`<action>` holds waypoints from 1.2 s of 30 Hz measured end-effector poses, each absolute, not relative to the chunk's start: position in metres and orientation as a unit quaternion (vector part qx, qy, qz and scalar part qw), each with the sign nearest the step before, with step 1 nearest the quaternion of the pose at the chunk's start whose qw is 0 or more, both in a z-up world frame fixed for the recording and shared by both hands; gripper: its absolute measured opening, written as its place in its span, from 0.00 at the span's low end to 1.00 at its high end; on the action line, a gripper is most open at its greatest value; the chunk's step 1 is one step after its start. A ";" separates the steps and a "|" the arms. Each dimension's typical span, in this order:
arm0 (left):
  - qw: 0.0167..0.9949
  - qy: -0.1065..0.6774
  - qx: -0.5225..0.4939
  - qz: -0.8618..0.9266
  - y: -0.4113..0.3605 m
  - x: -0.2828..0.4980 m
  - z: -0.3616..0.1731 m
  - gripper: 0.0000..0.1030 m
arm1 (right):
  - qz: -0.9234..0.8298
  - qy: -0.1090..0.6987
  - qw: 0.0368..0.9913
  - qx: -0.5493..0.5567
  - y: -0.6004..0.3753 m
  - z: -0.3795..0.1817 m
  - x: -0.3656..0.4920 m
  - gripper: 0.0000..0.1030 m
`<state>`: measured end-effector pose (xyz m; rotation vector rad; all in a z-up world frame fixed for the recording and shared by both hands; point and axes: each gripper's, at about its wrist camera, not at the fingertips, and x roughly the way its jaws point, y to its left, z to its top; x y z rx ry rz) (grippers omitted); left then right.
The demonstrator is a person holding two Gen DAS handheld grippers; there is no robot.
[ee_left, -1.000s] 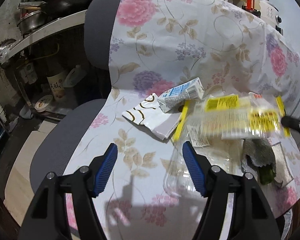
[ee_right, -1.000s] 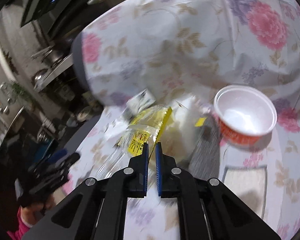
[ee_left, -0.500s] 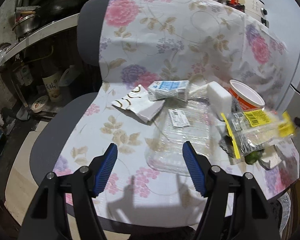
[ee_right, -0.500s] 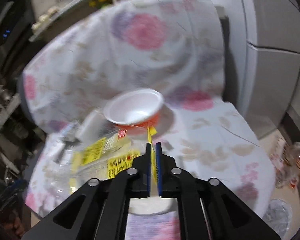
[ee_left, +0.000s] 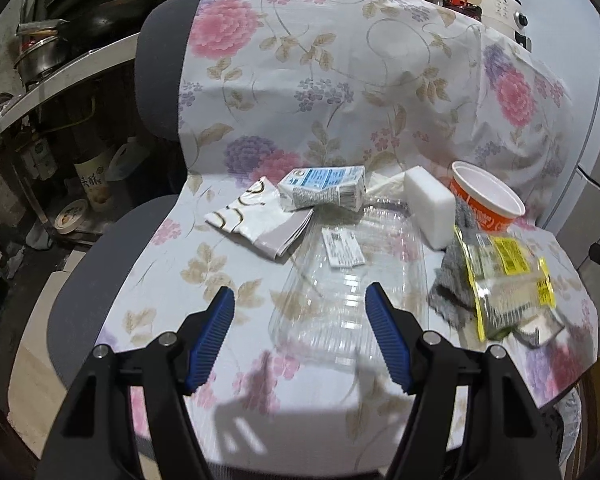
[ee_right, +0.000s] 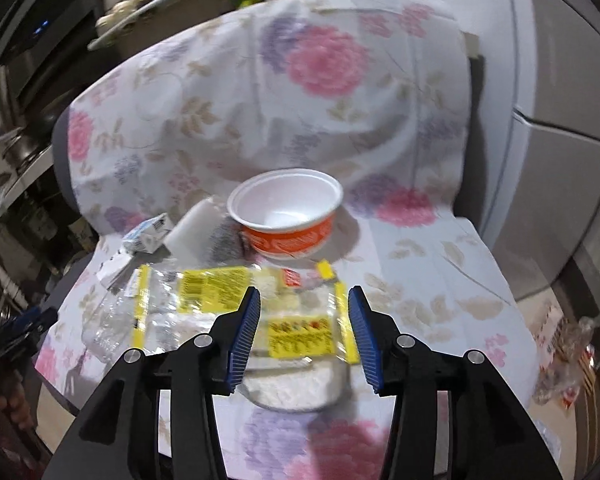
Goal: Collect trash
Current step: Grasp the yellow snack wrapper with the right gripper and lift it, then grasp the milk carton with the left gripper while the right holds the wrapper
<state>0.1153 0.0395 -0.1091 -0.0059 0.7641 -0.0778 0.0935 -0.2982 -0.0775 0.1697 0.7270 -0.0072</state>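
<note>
Trash: litter lies spread on the seat of a chair (ee_left: 100, 280) draped in a floral cloth (ee_left: 340, 92); none of it looks gathered into a bag or bin.
Far left of seat: a folded printed wrapper (ee_left: 256, 220), flat on the cloth.
Next right: a small blue-and-white carton (ee_left: 324, 194), on its side, its edge over the wrapper.
Middle: a clear plastic tray (ee_left: 352, 280) with a white label, just ahead of the left tongs.
Behind tray: a white block (ee_left: 430, 210), touching the orange cup (ee_left: 486, 208), which stands upright and looks empty.
Right: a clear bag with yellow print (ee_right: 236, 308), lying over a grey scrap (ee_left: 448, 292).
Progress: early, by my reading; every piece seen here is left to collect, and a crumpled bag (ee_right: 560, 356) off the seat's right edge may be the drop spot, though I cannot tell.
Left tongs (ee_left: 300, 332): wide apart, empty, hanging above the tray's near edge, touching nothing.
Right tongs (ee_right: 302, 328): jaws opening, about half apart, above the yellow bag; the pads do not press on it.
</note>
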 end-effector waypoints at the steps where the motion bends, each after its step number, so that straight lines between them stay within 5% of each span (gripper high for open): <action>1: 0.927 0.373 -0.006 -0.038 0.039 0.120 -0.109 0.68 | -0.001 0.353 0.932 0.078 -0.294 -0.077 0.097 0.50; 10: 0.925 0.378 -0.005 -0.042 0.022 0.192 -0.120 0.81 | 0.029 0.343 0.938 0.045 -0.256 -0.075 0.150 0.59; 28: 0.892 0.442 -0.075 -0.062 0.050 0.323 -0.172 0.88 | 0.045 0.349 0.935 0.034 -0.246 -0.095 0.200 0.64; 30: 0.889 0.444 -0.081 -0.069 0.052 0.327 -0.173 0.84 | 0.043 0.351 0.935 0.036 -0.248 -0.096 0.200 0.64; 32: 0.883 0.449 -0.094 -0.099 0.051 0.327 -0.173 0.66 | 0.041 0.351 0.935 0.038 -0.250 -0.097 0.199 0.64; 36: 0.880 0.438 -0.090 -0.160 0.039 0.309 -0.160 0.57 | 0.038 0.348 0.936 0.046 -0.255 -0.094 0.193 0.64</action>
